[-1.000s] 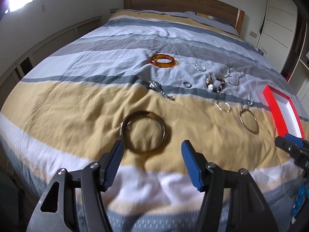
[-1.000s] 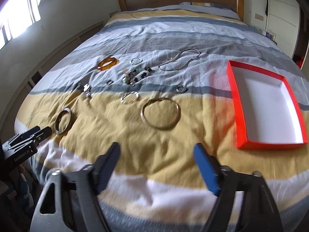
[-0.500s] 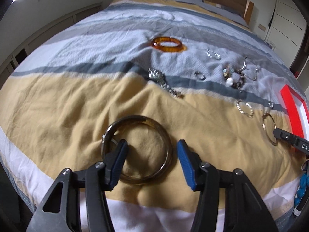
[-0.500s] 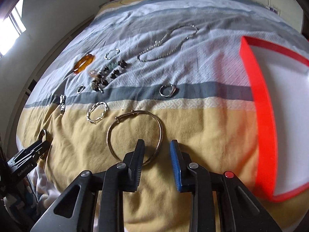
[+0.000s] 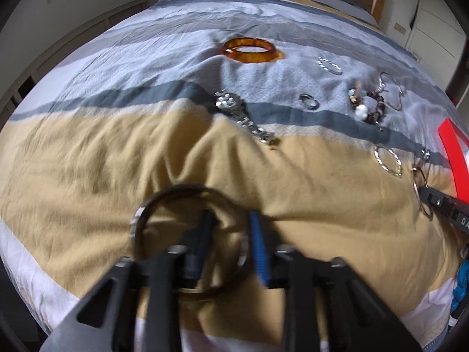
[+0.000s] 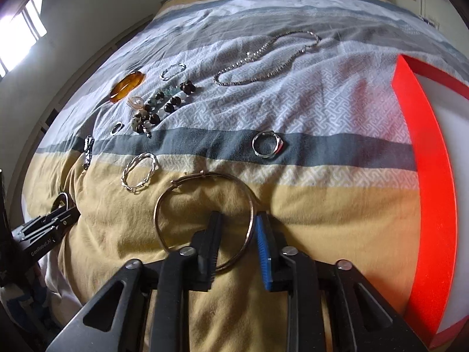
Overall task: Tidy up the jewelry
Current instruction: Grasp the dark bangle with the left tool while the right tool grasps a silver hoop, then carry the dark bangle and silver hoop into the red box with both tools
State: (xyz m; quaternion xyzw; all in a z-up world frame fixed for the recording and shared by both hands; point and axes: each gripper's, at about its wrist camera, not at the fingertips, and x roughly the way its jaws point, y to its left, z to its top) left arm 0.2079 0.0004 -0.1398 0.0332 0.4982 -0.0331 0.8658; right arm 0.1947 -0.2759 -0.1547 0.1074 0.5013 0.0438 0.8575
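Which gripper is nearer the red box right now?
Right. The right gripper straddles the thin gold bangle, just left of the red box. The left gripper is over the dark bangle, further left.

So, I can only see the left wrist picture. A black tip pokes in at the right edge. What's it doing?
Observer: That's the right gripper. Its jaws are open astride the rim of the thin gold hoop, one inside and one outside.
Visitor: And the red thing at the edge?
Observer: A red box, white inside, lying right of that hoop.
Visitor: Anything else I'm missing?
Observer: A long silver chain lies looped beyond the beads.
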